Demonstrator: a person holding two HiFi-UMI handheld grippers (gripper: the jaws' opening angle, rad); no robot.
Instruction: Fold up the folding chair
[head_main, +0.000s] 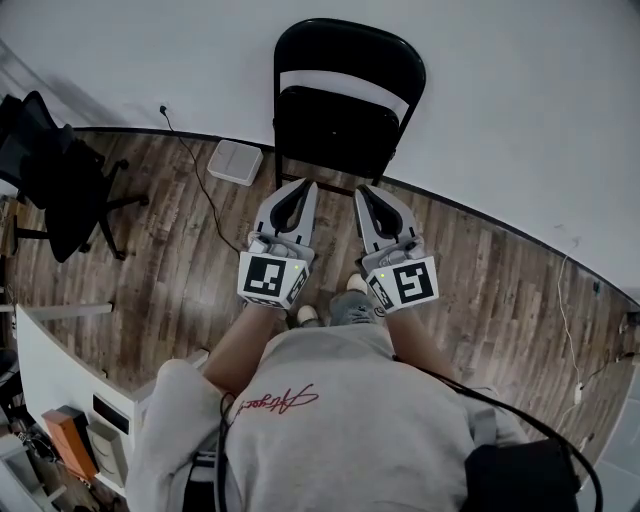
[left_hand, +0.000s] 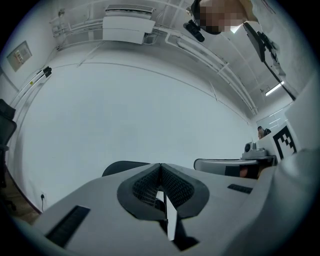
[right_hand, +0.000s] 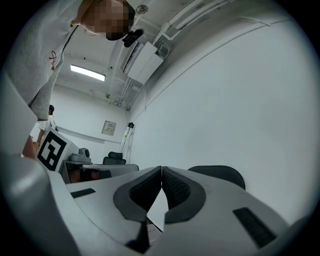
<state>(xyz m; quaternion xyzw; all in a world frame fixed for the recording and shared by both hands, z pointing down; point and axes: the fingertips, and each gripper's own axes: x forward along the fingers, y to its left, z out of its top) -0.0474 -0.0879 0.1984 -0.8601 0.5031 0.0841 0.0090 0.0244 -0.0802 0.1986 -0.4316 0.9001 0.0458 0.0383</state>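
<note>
- Our left gripper (head_main: 300, 188) and right gripper (head_main: 366, 192) have their jaws pressed together, empty.
- We face the chair (head_main: 345, 120) straight ahead, upright, about equally near both.

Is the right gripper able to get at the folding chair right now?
Probably yes: the right gripper points at the folding chair, nothing stands between them, though its jaws are shut.
</note>
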